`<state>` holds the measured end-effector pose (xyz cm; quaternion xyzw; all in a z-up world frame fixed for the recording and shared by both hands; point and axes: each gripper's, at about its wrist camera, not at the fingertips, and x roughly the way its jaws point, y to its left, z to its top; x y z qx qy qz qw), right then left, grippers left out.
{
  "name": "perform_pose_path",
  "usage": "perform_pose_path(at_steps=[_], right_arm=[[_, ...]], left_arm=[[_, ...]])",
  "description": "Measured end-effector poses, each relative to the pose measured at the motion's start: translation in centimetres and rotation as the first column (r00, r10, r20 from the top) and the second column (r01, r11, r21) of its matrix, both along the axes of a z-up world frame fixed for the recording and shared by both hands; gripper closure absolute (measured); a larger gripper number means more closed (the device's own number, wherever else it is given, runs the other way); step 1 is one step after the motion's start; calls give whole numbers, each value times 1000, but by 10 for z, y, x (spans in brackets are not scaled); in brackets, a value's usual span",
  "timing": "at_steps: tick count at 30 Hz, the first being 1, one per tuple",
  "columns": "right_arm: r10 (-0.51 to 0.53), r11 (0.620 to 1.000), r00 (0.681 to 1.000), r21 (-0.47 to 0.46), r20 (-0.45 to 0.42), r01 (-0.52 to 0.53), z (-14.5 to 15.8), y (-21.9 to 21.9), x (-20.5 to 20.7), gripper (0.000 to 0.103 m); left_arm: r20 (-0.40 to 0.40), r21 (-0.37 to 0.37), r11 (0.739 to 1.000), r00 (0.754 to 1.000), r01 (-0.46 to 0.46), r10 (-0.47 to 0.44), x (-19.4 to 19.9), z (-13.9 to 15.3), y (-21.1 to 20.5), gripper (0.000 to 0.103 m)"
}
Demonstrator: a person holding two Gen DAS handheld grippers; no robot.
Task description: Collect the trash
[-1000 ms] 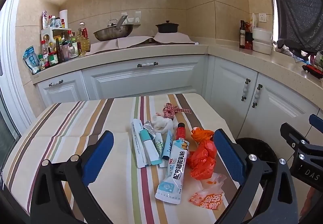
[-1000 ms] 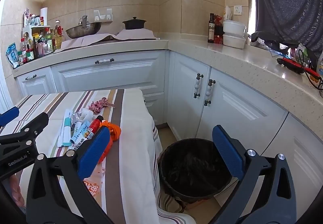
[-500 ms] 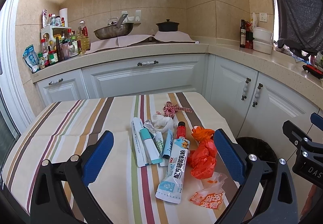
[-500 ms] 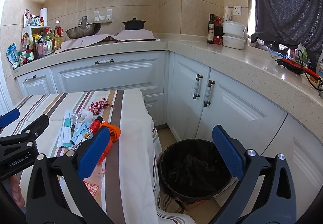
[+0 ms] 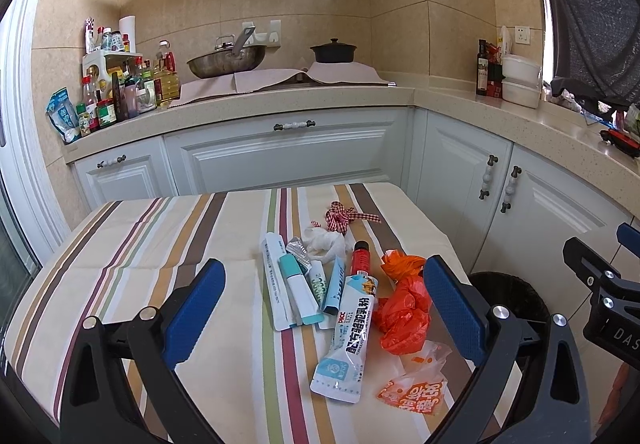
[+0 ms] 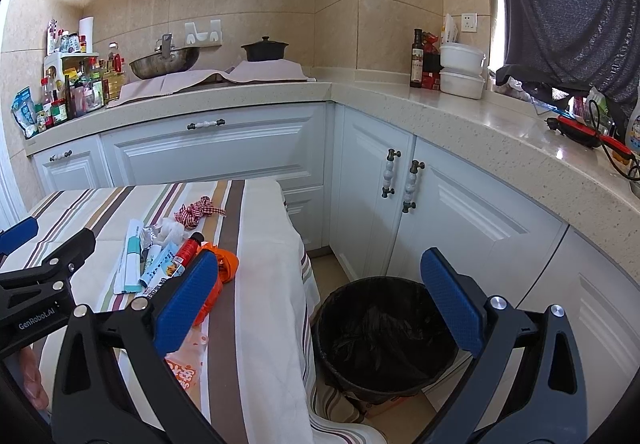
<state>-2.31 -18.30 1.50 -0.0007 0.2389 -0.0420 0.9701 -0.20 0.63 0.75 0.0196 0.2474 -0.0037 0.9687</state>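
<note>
Trash lies on the striped tablecloth [image 5: 160, 244]: a white-and-blue tube with a red cap [image 5: 352, 328], a crumpled orange bag [image 5: 404, 308], an orange-printed clear wrapper [image 5: 416, 384], white and teal packets [image 5: 296, 284], a crumpled tissue [image 5: 324, 242] and a red checked ribbon [image 5: 344, 213]. My left gripper [image 5: 320, 316] is open and empty, hovering above the pile. My right gripper [image 6: 316, 308] is open and empty, off the table's right edge, above the black-lined bin [image 6: 384, 332]. The bin also shows in the left wrist view [image 5: 508, 296].
White cabinets [image 6: 440, 211] stand close behind the bin. The counter [image 5: 280, 95] holds a wok, a black pot, bottles and jars. The tablecloth hangs over the table's right edge [image 6: 276, 284]. More bottles and white containers [image 6: 460, 71] sit on the right counter.
Both grippers have barely moved; the views have shifted only slightly. Nothing was picked up or let go.
</note>
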Motion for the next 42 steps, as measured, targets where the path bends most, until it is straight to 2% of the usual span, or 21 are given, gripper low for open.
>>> perform_pose_path(at_steps=[42], right_arm=[[8, 1000, 1000, 4, -1, -8, 3, -1, -1, 4]], left_arm=[[-2, -12, 1000, 1000, -11, 11, 0, -7, 3, 6]])
